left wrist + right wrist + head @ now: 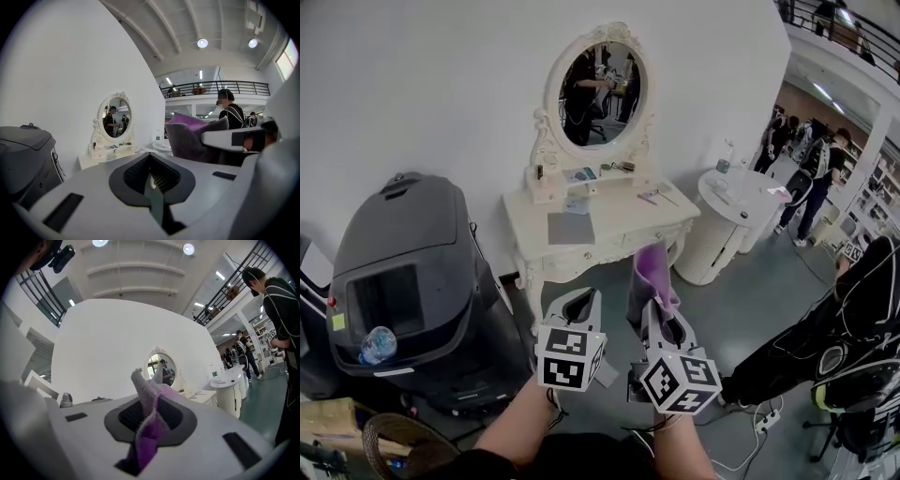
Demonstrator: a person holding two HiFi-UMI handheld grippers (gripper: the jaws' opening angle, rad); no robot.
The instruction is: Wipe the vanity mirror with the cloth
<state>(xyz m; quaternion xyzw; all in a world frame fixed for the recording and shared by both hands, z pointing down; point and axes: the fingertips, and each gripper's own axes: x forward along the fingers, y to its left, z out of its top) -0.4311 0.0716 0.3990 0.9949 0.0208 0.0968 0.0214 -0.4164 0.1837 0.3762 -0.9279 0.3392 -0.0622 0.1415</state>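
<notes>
The oval vanity mirror (600, 82) in its ornate white frame stands on the white dressing table (609, 230) against the wall, some way ahead of both grippers. My right gripper (652, 302) is shut on a purple and grey cloth (651, 272) that sticks up from its jaws; the same cloth (149, 420) fills the right gripper view, with the mirror (161, 367) small behind it. My left gripper (573, 305) is shut with nothing in it, held beside the right one. In the left gripper view the mirror (116, 117) is far off and the cloth (194, 136) shows at right.
A large dark grey case (403, 272) stands left of the table. A round white side table (731, 220) with small items is to the right. People stand at the right (811, 183). Small items and a grey pad (571, 228) lie on the dressing table.
</notes>
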